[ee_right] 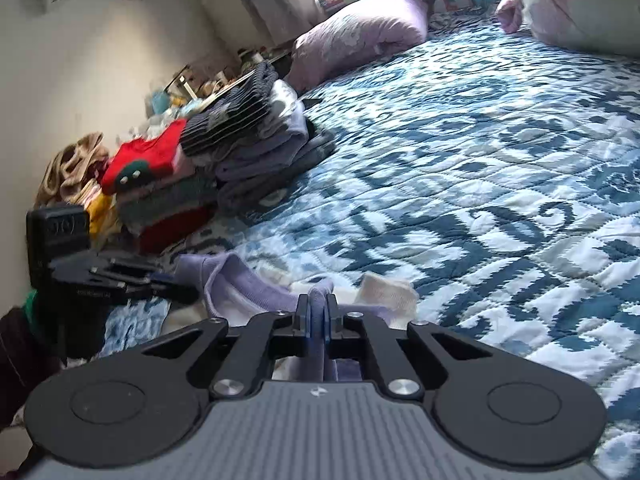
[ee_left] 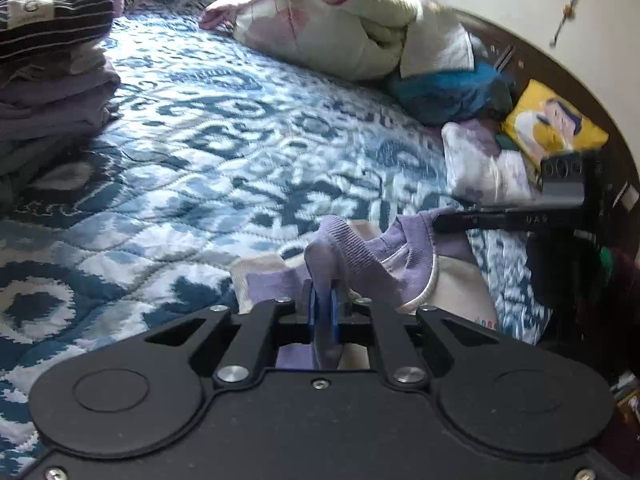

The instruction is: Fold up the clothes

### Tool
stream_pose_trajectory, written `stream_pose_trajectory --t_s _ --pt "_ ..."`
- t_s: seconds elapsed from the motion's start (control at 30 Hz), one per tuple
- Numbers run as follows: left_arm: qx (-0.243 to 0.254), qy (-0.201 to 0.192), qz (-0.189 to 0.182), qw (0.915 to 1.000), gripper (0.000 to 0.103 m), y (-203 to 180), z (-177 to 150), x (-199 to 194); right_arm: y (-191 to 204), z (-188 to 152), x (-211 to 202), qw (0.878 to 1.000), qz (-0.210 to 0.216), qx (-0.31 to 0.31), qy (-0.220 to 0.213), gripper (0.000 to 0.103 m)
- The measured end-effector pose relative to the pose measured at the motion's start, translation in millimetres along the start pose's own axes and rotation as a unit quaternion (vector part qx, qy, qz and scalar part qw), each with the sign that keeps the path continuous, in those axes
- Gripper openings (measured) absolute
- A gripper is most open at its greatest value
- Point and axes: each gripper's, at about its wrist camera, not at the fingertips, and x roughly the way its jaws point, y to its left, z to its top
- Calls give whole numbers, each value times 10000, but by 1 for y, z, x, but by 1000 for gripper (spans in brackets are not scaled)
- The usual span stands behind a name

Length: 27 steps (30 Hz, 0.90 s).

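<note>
A purple and cream garment [ee_left: 372,264] with a ribbed purple collar hangs between my two grippers over the blue patterned bedspread [ee_left: 208,152]. My left gripper [ee_left: 323,300] is shut on a fold of its purple fabric. My right gripper [ee_right: 319,306] is shut on another purple fold of the same garment [ee_right: 248,288]. In the left wrist view the right gripper [ee_left: 444,222] shows at the right, at the garment's collar. In the right wrist view the left gripper [ee_right: 176,284] shows at the left, by the collar.
A stack of folded clothes [ee_right: 248,136] with a striped dark top lies at the bed's left side, also in the left wrist view [ee_left: 52,60]. A bundled quilt [ee_left: 340,28], pillows [ee_right: 360,28], a blue cloth [ee_left: 448,92] and a yellow cushion [ee_left: 552,124] lie by the headboard.
</note>
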Motion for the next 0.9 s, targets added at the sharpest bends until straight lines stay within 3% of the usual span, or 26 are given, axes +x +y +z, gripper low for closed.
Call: stream_pose_trajectory --t_s 0.2,0.33,0.47,0.53,0.6,0.73,0.9 --pt "-343 -348 -69 9988 5 20 4 5 -12 6 -1 9986 128 157 -478 7" --pt "-629 -339 -52 9974 5 35 2 20 -26 9 14 9986 -6 278 -456 7" --pt "-802 -66 379 9960 8 46 -5 40 -42 4 40 9979 -313 499 -283 8" --pt "-717 -218 680 9949 23 42 -7 36 -44 0 53 9963 -687 500 -127 14" --pt "-479 -450 866 9941 26 30 -8 24 -40 -3 56 9934 -1067 401 -135 31" --pt "472 -895 1438 9844 26 -6 -8 6 -11 -3 27 9911 -1191 -122 -583 31" --pt "906 -647 1362 9844 29 -20 -7 35 21 -6 25 9862 -1148 -1085 -491 30"
